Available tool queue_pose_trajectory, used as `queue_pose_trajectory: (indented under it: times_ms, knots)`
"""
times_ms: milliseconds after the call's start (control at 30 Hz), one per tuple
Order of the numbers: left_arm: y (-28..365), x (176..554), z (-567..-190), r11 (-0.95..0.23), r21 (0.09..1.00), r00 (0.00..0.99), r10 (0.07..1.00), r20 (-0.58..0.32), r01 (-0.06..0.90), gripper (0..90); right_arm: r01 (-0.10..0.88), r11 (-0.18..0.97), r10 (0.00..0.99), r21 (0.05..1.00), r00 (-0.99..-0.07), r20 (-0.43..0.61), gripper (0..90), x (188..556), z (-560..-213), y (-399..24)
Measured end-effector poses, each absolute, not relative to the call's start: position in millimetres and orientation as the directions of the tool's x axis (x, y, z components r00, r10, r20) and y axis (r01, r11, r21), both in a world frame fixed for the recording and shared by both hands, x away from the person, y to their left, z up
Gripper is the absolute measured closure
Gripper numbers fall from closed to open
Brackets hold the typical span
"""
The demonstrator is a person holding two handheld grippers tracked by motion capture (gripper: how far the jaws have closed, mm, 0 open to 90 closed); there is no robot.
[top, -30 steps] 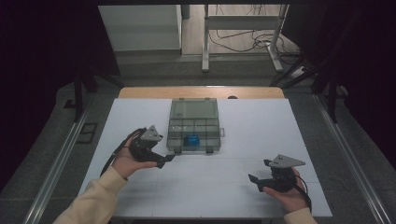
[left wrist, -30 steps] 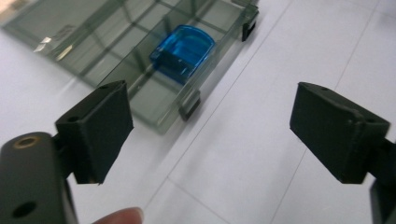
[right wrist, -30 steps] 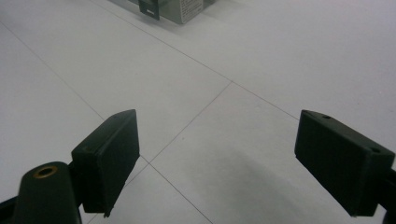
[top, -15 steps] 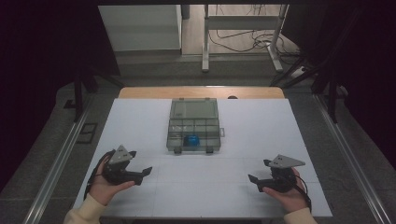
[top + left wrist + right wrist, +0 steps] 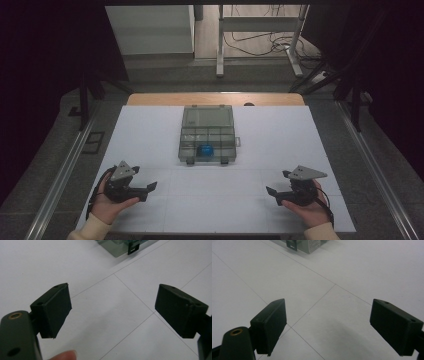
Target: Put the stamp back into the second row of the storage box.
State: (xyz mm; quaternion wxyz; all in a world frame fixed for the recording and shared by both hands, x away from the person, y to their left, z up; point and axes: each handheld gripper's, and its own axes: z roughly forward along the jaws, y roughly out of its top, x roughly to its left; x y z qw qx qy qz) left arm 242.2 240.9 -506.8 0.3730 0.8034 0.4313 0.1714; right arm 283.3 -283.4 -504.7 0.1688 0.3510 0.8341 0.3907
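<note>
The left gripper point(image 5: 148, 191) sits low over the near left part of the white tabletop point(image 5: 260, 145), held in the person's left hand point(image 5: 107, 202), with its two black jaws spread wide and nothing between them; in the left gripper view the bare white surface with thin seam lines shows through the gap, and a fingertip point(image 5: 65, 355) shows at the bottom edge. The right gripper point(image 5: 274, 195) sits over the near right part of the tabletop in the right hand point(image 5: 310, 207), its jaws likewise spread wide and holding nothing, a grey three-cornered plate on top of it. Both grippers point inward toward the middle of the tabletop and lie well apart from each other. Farther off, at the centre of the tabletop, rests a clear grey plastic compartment box point(image 5: 207, 133) with black latches on its near edge. A small blue object point(image 5: 205, 149) lies in one of the near-row compartments, around the middle of that row. The box's near corner and one latch appear at the top of each gripper view.
</note>
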Motion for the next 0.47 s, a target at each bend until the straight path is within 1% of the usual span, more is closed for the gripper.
queue_pose_trajectory:
  times_ms: [467]
  knots:
    - [242.6,246.7,-507.8,-0.345,0.749,0.565,0.824,-0.048,0.566,14.3,0.452,0.451,0.719,0.769,-0.695,-0.012,14.1,283.8,-505.5,-283.6]
